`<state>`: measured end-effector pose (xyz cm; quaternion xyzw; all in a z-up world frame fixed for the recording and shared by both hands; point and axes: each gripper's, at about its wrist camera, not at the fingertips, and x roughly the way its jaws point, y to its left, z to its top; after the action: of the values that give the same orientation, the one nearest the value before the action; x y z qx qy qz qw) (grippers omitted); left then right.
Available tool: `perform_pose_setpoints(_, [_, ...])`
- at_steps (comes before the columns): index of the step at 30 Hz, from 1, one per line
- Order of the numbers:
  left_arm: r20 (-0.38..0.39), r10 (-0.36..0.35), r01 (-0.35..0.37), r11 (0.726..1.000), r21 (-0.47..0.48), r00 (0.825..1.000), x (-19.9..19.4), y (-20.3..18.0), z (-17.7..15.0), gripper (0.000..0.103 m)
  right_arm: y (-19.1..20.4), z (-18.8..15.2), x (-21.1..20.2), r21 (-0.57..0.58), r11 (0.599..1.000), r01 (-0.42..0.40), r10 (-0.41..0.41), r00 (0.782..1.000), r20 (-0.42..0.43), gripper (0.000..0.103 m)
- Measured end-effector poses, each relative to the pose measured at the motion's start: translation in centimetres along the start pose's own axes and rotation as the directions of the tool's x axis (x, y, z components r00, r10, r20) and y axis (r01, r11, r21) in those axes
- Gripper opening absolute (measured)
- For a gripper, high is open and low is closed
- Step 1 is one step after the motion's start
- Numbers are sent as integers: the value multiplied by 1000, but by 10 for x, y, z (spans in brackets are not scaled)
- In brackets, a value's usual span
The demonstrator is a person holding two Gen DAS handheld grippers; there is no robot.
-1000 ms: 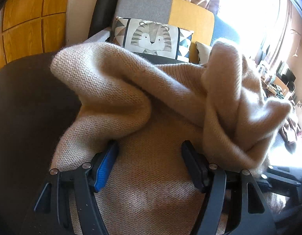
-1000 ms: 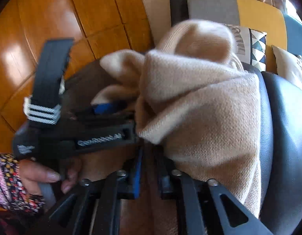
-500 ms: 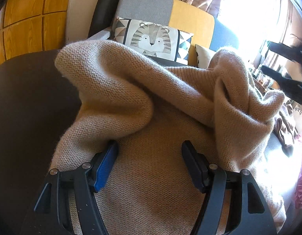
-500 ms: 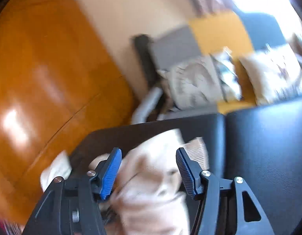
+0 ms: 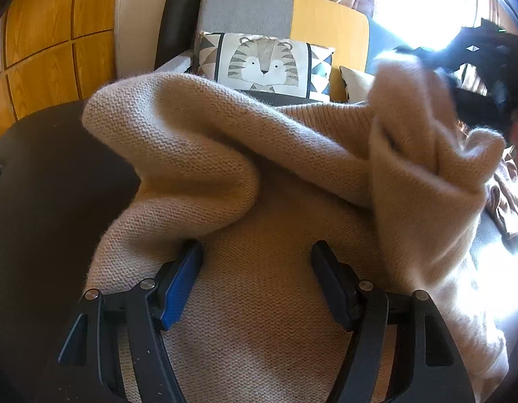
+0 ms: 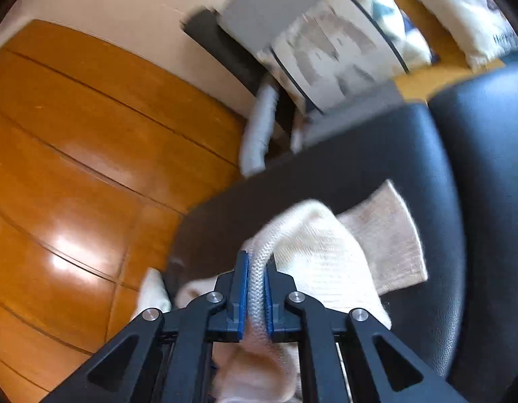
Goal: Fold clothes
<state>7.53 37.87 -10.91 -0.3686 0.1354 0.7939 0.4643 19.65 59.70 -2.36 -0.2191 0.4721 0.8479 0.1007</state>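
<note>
Beige sweater [image 6: 259,282] pinched inside right claw [image 6: 256,268].

We had the left wrist camera close above the beige sweater [image 5: 259,235], looking forward and down along the left gripper [image 5: 257,262] toward the far sofa and its tiger cushion [image 5: 264,63]. Our right wrist camera sat tilted, near the sweater's [image 6: 326,245] edge, facing over the right gripper [image 6: 257,268] to the wooden panels [image 6: 74,134] at left. Both views shared the sweater, the dark seat [image 6: 393,154] and that cushion [image 6: 336,53].
</note>
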Motion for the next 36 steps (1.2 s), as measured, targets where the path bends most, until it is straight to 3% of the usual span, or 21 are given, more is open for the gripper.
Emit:
perform_pose_setpoints(3, [-7, 21, -21, 1000, 19, 1000, 1, -2, -1, 72, 1, -3, -40, 29, 999, -38, 35, 994, 106, 7])
perform_pose_setpoints(7, [-7, 22, -22, 1000, 18, 1000, 1, -1, -1, 70, -8, 0, -105, 75, 996, -52, 30, 964, 265, 6])
perform_pose_setpoints(9, [3, 31, -31, 999, 19, 1000, 1, 1, -2, 63, -12, 6, -136, 78, 996, -30, 3, 945, 326, 4])
perform_pose_setpoints(11, [21, 25, -25, 1000, 1, 999, -3, 5, -1, 31, -20, 6, -167, 78, 997, 14, -42, 926, 374, 4])
perform_pose_setpoints(12, [22, 6, -6, 1000, -18, 1000, -4, 9, -1, 26, -24, 5, -182, 84, 996, 41, -71, 913, 402, 4])
perform_pose_setpoints(15, [18, -47, 48, 997, -63, 999, -4, 19, 3, 21, -40, 3, -222, 112, 987, 118, -157, 876, 456, 4])
perform_pose_setpoints(17, [14, -46, 47, 997, -58, 999, -4, 18, 4, 21, -57, 3, -239, 156, 973, 170, -225, 851, 474, 4])
perform_pose_setpoints(20, [8, -20, 20, 999, -31, 1000, -3, 13, 5, 21, -82, -4, -261, 223, 939, 262, -340, 808, 482, 4])
perform_pose_setpoints(24, [2, -2, 2, 1000, -14, 1000, -8, 11, 4, 21, -108, -14, -274, 277, 887, 369, -459, 765, 451, 4])
perform_pose_setpoints(30, [-5, 8, -9, 1000, -6, 1000, -11, 9, 3, 21, -141, -19, -263, 259, 763, 593, -646, 675, 357, 4])
perform_pose_setpoints(33, [-7, 0, 0, 1000, -19, 1000, -11, 11, 3, 24, -165, -24, -257, 269, 683, 679, -731, 638, 244, 7])
perform_pose_setpoints(35, [-7, -8, 8, 1000, -27, 1000, -11, 13, 2, 25, -182, -30, -259, 322, 700, 637, -707, 682, 186, 14])
perform_pose_setpoints(36, [-7, -11, 10, 1000, -30, 1000, -11, 13, 1, 25, -187, -36, -265, 374, 700, 608, -699, 690, 187, 19])
